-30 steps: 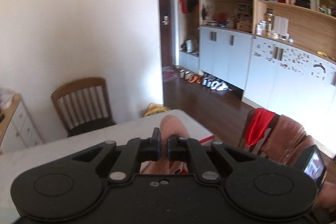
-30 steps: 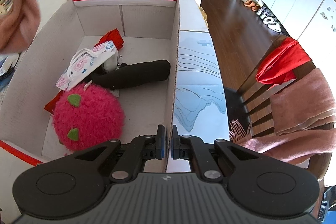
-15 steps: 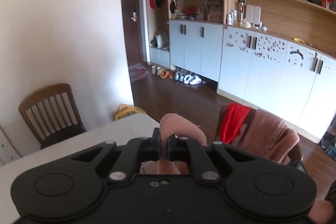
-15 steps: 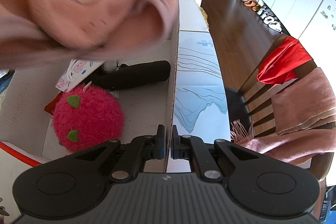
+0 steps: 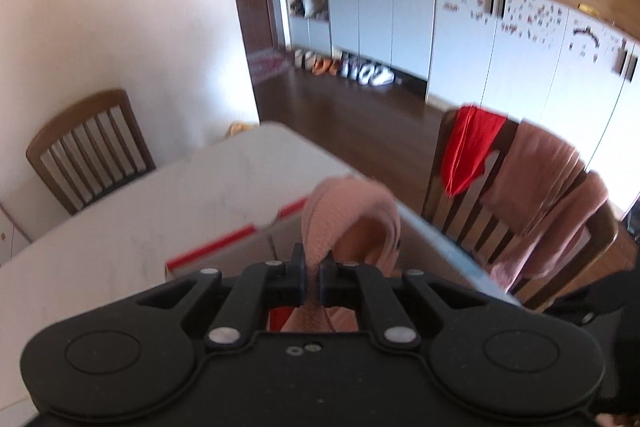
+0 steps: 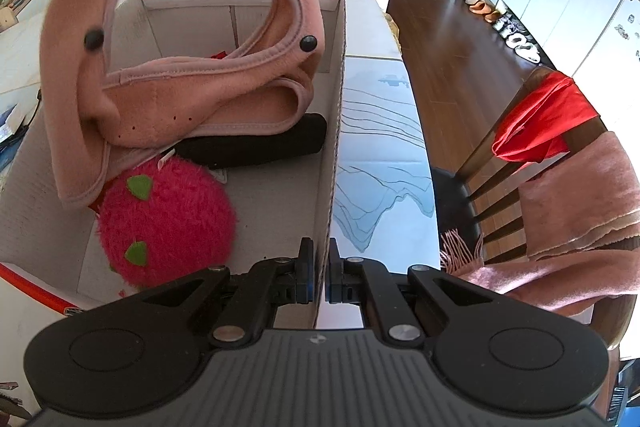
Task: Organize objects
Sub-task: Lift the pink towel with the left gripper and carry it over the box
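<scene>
White table point(image 6: 376, 23) w/ box point(image 6: 335, 131): left hand-held gripper point(image 5: 312, 281) clamps pink garment point(image 6: 192, 95) drooping lengthwise; right point(image 6: 318, 277) pinches box wall.

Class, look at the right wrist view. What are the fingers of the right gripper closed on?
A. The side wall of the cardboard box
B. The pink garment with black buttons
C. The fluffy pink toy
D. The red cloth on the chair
A: the right gripper has its fingers pinched on the thin side wall of the cardboard box, while the pink garment hangs from the left gripper.
</scene>
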`<state>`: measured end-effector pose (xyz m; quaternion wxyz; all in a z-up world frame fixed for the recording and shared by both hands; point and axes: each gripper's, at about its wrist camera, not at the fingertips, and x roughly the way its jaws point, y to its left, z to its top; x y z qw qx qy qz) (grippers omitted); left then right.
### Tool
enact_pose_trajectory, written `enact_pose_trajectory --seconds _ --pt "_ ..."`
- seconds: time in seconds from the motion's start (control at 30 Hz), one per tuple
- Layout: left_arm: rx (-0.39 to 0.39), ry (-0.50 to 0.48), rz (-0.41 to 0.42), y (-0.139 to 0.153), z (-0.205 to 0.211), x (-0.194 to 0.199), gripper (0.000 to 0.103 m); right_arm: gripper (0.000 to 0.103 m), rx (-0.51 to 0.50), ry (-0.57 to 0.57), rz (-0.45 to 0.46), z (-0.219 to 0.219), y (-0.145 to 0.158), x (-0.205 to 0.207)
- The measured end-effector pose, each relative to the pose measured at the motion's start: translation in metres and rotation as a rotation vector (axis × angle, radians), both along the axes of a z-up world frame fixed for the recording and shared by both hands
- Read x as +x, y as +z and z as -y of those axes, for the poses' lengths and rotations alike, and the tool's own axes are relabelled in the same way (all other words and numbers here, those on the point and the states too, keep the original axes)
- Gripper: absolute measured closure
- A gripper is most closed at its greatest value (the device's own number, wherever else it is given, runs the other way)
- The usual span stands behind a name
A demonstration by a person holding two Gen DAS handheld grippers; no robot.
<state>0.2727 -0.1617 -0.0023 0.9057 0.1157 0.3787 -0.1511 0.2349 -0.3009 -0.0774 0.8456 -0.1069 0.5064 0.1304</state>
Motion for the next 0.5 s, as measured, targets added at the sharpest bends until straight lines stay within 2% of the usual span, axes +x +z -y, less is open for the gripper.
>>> enact_pose_trajectory --seconds 0.33,0.5 --pt "0.086 0.008 -0.133 -0.05 -0.005 0.003 0.098 0.099 0.0 0.003 -0.002 -0.001 0.0 0.0" --pt "0.101 0.02 -0.167 -0.061 -0.01 0.003 0.094 0.099 0.0 0.003 -0.001 -0.001 0.0 0.0"
